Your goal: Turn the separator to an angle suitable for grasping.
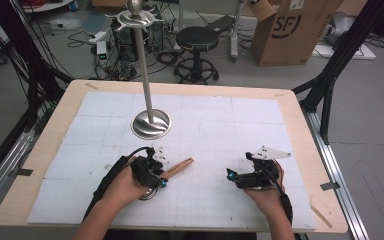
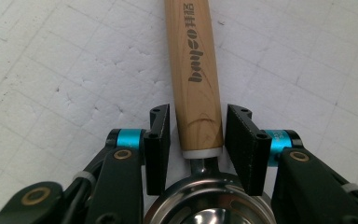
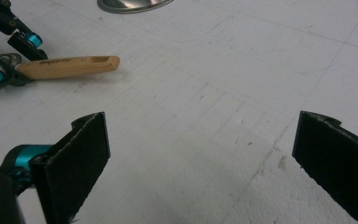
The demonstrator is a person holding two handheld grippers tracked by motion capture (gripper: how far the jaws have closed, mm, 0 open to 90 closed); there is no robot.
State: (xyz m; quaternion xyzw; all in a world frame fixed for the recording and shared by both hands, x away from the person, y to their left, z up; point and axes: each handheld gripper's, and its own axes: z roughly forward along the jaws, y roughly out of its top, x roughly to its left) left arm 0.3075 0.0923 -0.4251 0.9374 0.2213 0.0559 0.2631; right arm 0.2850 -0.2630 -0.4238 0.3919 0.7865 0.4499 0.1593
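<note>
Wooden-handled utensil [image 2: 196, 70]: lies flat on the white gridded mat [image 1: 205, 125], front-left part of the table [image 1: 300, 115]. Handle is pale wood w/ dark printed lettering; a white collar joins it to a dark metal neck and a round metal bowl [image 2: 209, 210] at the near end. In the high view the handle [image 1: 176, 167] points away and to the right from the left hand [image 1: 125, 185]; the bowel-end sits under the hand, i.e. the metal bowl is mostly covered there.

Left tool [image 2: 196, 140]: jaws stand one on each side of the handle, just above the collar. Narrow gap visible on both sides in the left gripper view, so the pads bracket the wood w/o clearly pressing it; jaws part-open, not clamped. Right gripper view shows the same handle [image 3: 67, 66] between this tool's teal-tipped jaws, far left.

Right tool [image 3: 200, 154]: jaws spread wide, nothing between them, over bare mat. In the high view it [image 1: 232, 175] sits front-right, held by the right hand [image 1: 265, 192], well apart from the utensil.

Surroundings: metal stand [image 1: 145, 70] w/ round base [image 1: 151, 124] on the mat, beyond the utensil, approx. centre-left. Behind the table: black stool [image 1: 196, 42], cardboard box [image 1: 292, 30], cables on the floor.
</note>
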